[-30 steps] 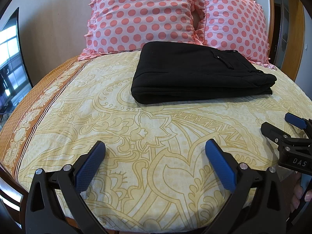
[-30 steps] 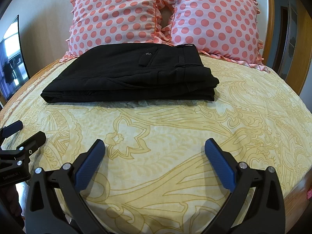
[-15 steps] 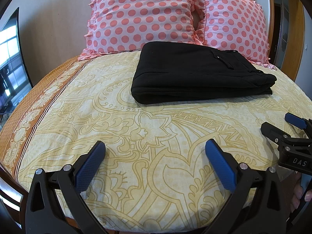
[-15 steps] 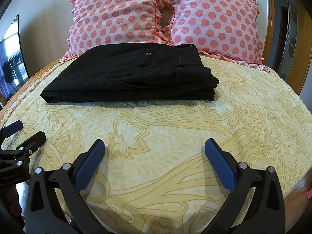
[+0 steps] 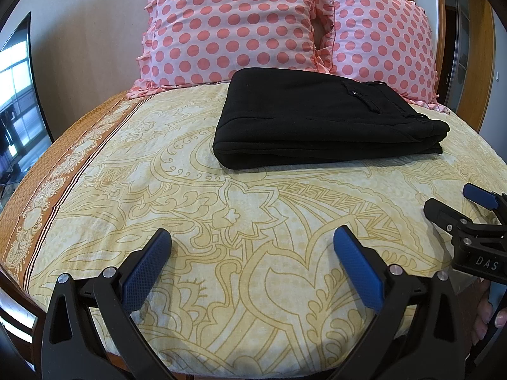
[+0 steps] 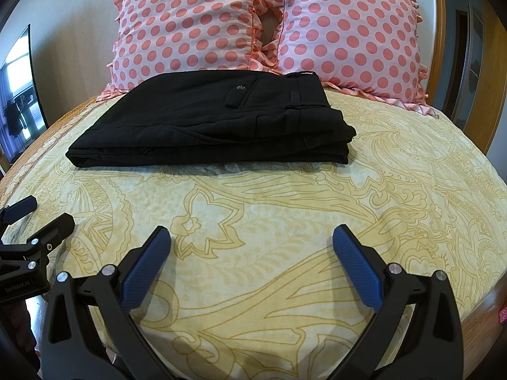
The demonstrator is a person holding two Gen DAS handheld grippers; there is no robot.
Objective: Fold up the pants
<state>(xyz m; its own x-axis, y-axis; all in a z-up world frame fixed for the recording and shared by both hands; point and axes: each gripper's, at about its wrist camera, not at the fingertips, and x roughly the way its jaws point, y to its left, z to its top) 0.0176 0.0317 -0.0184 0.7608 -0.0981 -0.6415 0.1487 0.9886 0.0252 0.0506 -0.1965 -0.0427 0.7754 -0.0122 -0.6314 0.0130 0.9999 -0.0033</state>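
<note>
Black pants (image 5: 320,117) lie folded in a flat stack on the far half of the bed, in front of the pillows; they also show in the right wrist view (image 6: 215,123), with a buttoned pocket on top. My left gripper (image 5: 252,243) is open and empty, low over the near edge of the bed, well short of the pants. My right gripper (image 6: 252,243) is open and empty too, beside the left one. Each gripper shows at the edge of the other's view: the right one (image 5: 456,202), the left one (image 6: 41,212).
The bed (image 5: 158,190) has a yellow patterned sheet with an orange border on the left. Two pink polka-dot pillows (image 6: 196,22) lean on the wooden headboard (image 6: 488,72). A dark screen (image 5: 16,95) stands to the left of the bed.
</note>
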